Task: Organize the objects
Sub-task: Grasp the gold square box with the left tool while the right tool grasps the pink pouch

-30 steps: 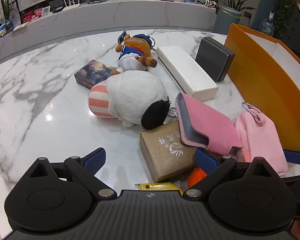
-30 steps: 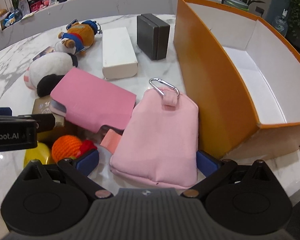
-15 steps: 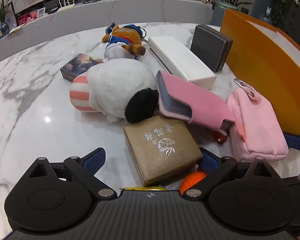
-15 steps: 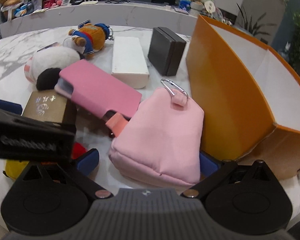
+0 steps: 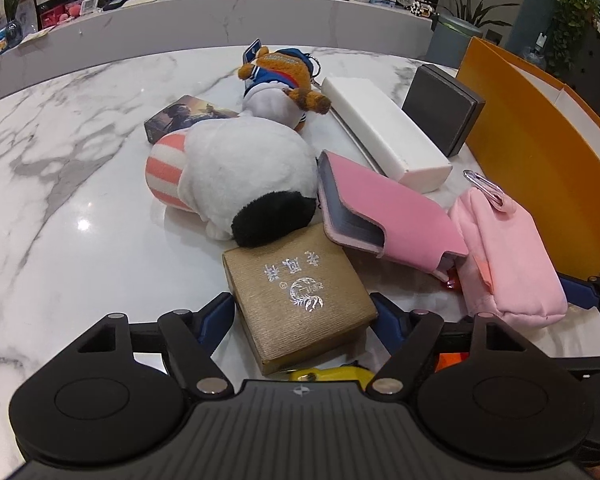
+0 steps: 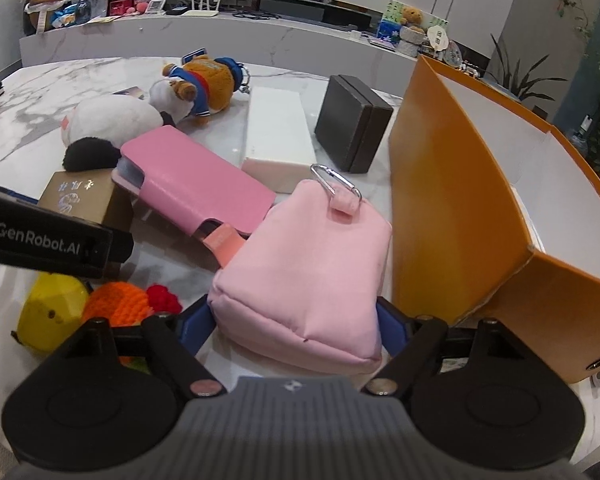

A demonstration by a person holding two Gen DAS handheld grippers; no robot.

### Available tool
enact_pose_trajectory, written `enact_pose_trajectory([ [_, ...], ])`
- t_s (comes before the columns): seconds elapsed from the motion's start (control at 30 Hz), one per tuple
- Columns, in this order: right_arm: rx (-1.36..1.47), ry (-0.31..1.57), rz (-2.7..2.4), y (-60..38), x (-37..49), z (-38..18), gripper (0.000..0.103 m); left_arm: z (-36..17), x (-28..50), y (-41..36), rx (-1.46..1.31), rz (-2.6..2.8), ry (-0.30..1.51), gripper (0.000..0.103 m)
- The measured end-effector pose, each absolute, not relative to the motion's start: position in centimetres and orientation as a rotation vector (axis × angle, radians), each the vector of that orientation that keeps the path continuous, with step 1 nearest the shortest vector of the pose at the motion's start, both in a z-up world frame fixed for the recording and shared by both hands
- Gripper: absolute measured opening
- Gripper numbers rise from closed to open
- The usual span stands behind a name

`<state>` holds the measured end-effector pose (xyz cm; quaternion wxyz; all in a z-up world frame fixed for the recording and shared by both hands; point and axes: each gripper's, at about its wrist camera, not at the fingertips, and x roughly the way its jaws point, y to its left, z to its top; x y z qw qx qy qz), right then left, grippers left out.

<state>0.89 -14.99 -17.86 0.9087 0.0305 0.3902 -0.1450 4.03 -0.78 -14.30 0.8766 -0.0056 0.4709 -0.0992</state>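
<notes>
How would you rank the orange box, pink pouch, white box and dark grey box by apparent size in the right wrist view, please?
1. Orange box
2. Pink pouch, enlarged by nearness
3. White box and dark grey box: too alike to rank

Both cameras ride low behind their own fingers and tilt steeply down onto the marble table (image 5: 80, 184), facing its far edge and the counter beyond.

The left wrist view sits very close over the gold box (image 5: 300, 296), with the orange box (image 5: 540, 184) at its right margin.

The right wrist view sits just to that side, tight over the pink pouch (image 6: 308, 272), nearer the table's right edge.

They share the pouch, the pink case (image 6: 196, 188), the plush toys and the white box (image 5: 384, 128).
</notes>
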Motion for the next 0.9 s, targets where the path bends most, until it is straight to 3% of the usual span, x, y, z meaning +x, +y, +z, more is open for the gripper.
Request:
enact_pose_trajectory([
  [0.27,0.061,0.853,-0.246,-15.0,-0.3,-17.3,0.092,-14.5,4.4,0.6,-0.048,-0.247,1.022,0.089],
  [0.43,0.199,0.803,-0.292,-16.1,0.8,-16.5,0.098,-14.7,4.5,0.3,-0.044,-0.233,1.002,0.090],
  [0.8,0.304,0.801,-0.391,-16.4,2.3,-18.0,0.098,-15.1,4.0,-0.1,0.011,-0.205,0.949,0.087],
  [0.9,0.324,0.843,-0.372,-16.9,2.8,-18.9,0.091,-15.1,3.8,0.0,-0.005,-0.192,0.931,0.087],
])
